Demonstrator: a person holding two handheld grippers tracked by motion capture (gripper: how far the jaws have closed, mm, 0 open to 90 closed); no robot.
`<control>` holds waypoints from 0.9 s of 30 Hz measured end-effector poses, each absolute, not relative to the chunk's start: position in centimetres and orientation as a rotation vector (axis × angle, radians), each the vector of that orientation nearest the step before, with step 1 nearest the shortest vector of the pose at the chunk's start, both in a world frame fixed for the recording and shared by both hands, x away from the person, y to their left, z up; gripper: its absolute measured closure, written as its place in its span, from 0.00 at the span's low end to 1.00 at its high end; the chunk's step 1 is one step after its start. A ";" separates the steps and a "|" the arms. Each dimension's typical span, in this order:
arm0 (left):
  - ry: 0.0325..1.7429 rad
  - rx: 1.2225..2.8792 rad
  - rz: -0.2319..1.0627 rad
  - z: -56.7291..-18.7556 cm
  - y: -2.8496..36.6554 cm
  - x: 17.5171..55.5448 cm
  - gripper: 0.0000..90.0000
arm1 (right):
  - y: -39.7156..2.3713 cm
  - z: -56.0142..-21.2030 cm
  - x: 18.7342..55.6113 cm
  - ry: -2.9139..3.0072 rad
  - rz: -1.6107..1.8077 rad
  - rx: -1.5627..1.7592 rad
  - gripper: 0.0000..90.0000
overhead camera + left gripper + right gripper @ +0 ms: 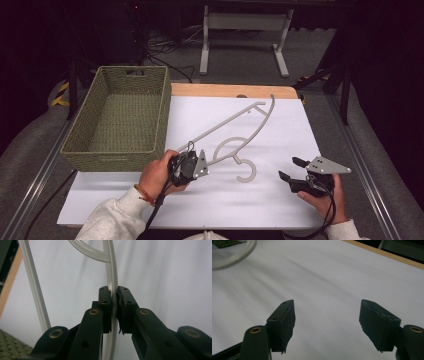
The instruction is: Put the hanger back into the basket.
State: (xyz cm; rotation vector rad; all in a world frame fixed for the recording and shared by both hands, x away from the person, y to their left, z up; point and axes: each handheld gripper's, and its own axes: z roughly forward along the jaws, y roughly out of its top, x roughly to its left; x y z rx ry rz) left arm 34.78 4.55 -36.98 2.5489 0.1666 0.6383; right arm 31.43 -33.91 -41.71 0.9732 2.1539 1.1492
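In the left gripper view we see our left gripper (114, 303) with its jaws closed tight on a thin bar of the pale grey clothes hanger (111, 270); the bar runs up between the pads to a curved junction, and a second bar slants past on the left; in the right gripper view our right gripper (327, 322) has its jaws spread wide with nothing between them, over bare white table (342, 277); from the high view, the hanger (235, 122) lies across the middle of the table (280, 200), one end at the left gripper (192, 167), its hook (247, 172) curling toward us; the right gripper (295, 170) sits apart at the near right; a woven green basket (120, 112) stands at the table's left.
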 end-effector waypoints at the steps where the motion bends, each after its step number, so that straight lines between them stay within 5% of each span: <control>1: 0.173 2.539 0.629 -36.5 4.5 35.0 0.92 | -33.9 -41.7 31.4 2.152 1.152 0.973 0.33; 15: 0.227 2.442 0.604 -31.1 3.6 37.6 0.92 | -33.9 -41.8 31.4 2.161 1.153 0.974 0.32; 27: 0.416 2.381 0.681 -28.4 9.1 39.6 0.92 | -33.8 -41.8 31.5 2.170 1.147 0.970 0.32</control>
